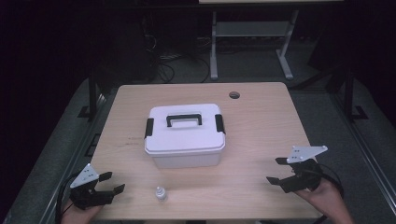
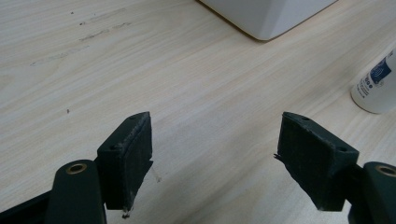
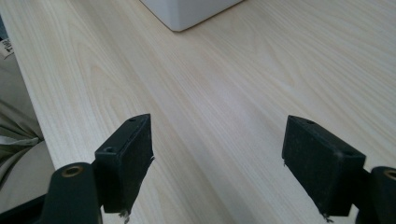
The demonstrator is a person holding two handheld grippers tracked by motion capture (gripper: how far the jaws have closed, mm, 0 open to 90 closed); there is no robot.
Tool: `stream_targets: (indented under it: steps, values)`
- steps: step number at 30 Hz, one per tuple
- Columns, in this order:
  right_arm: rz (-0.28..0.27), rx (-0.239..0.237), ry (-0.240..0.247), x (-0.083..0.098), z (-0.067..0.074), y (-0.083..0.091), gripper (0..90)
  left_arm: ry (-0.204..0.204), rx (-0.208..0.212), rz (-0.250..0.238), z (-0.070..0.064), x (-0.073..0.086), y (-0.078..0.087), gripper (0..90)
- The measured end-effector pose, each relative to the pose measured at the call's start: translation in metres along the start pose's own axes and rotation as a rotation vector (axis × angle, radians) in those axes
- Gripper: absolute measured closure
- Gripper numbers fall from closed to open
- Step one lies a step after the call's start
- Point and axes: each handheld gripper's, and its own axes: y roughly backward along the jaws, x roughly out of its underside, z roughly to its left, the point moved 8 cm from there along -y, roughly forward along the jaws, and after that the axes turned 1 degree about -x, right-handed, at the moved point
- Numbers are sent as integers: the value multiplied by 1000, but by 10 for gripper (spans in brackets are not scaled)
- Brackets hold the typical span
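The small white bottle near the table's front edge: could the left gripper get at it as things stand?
Probably yes. The left gripper has its jaws open and holds nothing, and bare table lies between it and the small white bottle. The white box sits farther back, out of that path.

Bottle (image 2: 376,84) label print, illegible.

the high view is dim and soft, with the room around the surface (image 1: 261,140) sunk in near black at the upper left and right of the frame. light falls from above, so the white box (image 1: 184,135) is the brightest patch (its lid nearly washed out) and casts little shadow. both gripper views are brighter and evenly lit, the wood grain crisp mid-frame, the near black pads (image 2: 128,161) slightly blurred.
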Motion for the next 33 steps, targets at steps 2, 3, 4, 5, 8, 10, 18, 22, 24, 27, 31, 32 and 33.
stream_targets:
  steps: [2,3,4,5,8,10,18,22,24,27,31,32,33]
  values:
    - [4,-8,6,-4,-1,1,241,5,1,-7,0,-1,1,261]
    - [4,-16,14,-8,-3,1,240,4,-2,-8,0,-2,1,261]
    - [8,-21,17,-9,-3,2,240,4,-2,-8,0,-2,1,260]
    - [9,-23,18,-11,-4,2,240,5,-3,-9,1,-1,2,260]
    - [13,-30,30,-17,-5,3,240,10,-3,-14,2,-1,3,259]
    - [16,-38,38,-22,-6,4,240,12,-2,-17,2,-1,3,258]
    - [33,-53,63,-38,-9,5,239,9,-3,-24,3,-1,4,258]
    - [44,-64,81,-47,-9,3,240,11,-5,-27,3,-1,4,257]
    - [48,-71,81,-50,-9,3,240,11,1,-17,3,0,3,253]
    - [49,-78,88,-54,-8,3,240,10,2,-18,3,0,3,252]
    - [46,-84,86,-57,-9,4,240,8,1,-23,2,-2,4,252]
    - [46,-84,86,-57,-9,4,240,8,1,-23,2,-2,4,252]
    - [50,-86,89,-58,-10,4,240,11,2,-21,2,-1,4,252]
